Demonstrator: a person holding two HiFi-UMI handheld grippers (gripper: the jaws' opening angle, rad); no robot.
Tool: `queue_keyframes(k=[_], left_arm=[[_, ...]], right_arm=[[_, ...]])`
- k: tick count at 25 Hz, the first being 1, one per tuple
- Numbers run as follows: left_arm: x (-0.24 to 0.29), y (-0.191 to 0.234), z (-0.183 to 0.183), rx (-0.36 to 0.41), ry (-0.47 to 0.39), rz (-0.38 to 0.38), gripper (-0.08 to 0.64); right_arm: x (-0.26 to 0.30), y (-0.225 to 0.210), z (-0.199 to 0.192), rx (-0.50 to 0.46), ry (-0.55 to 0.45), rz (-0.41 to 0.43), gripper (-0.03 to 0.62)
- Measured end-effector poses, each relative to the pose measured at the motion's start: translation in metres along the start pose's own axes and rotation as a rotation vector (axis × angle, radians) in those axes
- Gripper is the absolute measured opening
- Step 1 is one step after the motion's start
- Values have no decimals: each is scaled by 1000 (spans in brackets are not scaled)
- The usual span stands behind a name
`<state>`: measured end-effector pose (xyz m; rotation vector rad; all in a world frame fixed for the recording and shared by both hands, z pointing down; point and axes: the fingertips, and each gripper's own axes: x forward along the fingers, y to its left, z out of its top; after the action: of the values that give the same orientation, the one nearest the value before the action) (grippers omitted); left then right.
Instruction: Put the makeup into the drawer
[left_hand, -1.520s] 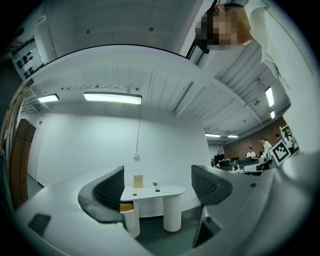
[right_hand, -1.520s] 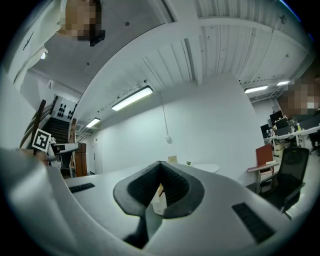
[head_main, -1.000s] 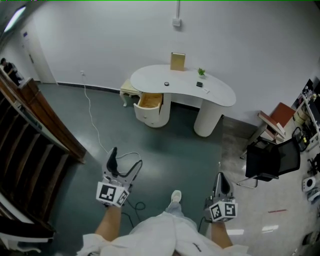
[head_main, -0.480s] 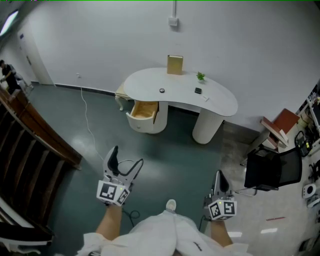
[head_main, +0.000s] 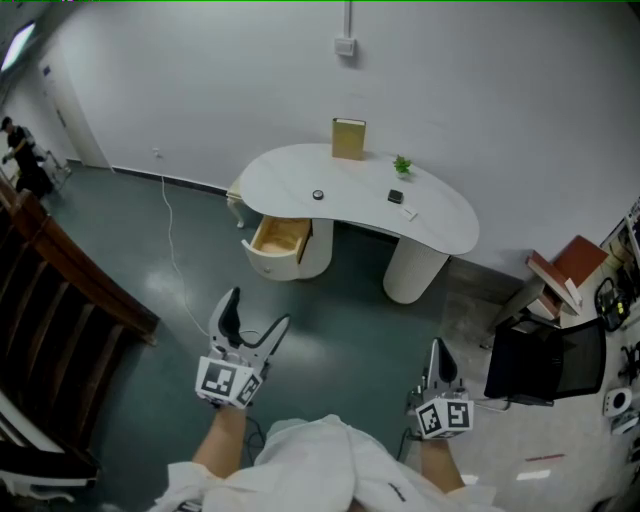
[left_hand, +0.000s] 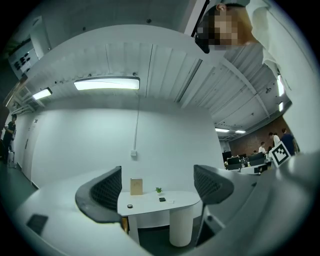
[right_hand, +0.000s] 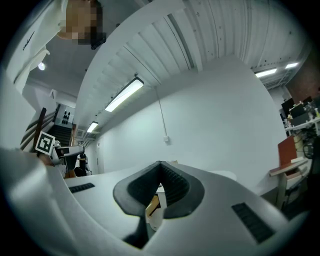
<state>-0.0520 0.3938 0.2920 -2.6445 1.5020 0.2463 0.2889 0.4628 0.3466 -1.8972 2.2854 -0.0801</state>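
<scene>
Your left gripper (head_main: 257, 310) had its fingers (left_hand: 102, 194) spread wide with nothing between them. Through the gap, in the left gripper view, you looked across at the far-off table (left_hand: 187, 204). Your right gripper (head_main: 437, 350) had its fingers (right_hand: 175, 187) pressed together at the tips, gripping nothing. A sliver of the drawer (right_hand: 152, 204) showed through the slot below them.

In the head view both grippers hung low, the left at 7 o'clock and the right at 5 o'clock. They were well apart from each other and well away from the table, over the dark green floor (head_main: 340, 310).

The white, kidney-shaped table stood at 12 o'clock, against the white wall. The makeup lay on its top:
- a small dark round piece (head_main: 318, 195) near the middle;
- a small dark piece (head_main: 396, 197) at 3 o'clock from it;
- a slim white piece (head_main: 409, 213) just beside that one.

They were too small for me to tell you what each was.

The drawer stood pulled open under the table's edge at 7 o'clock, its pale wooden inside facing up. A tan box (head_main: 349, 138) stood upright at the table's back edge, with a small green plant (head_main: 402, 165) at 4 o'clock from it.

A black chair (head_main: 545, 355) sat at 4 o'clock in your view, and a white cable (head_main: 178, 245) trailed over the floor at 10 o'clock.
</scene>
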Motion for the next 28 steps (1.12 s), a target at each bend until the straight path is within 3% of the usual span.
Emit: queue_keyframes(k=[14,28], left_arm=[[85,27,-24,-19,9,-41,426],[216,129,-52,-46,20,-101,426]], right_arm=[[69,-29,-22,1,37,-22,17],[230,-23,-23,-12,7,-46,17]])
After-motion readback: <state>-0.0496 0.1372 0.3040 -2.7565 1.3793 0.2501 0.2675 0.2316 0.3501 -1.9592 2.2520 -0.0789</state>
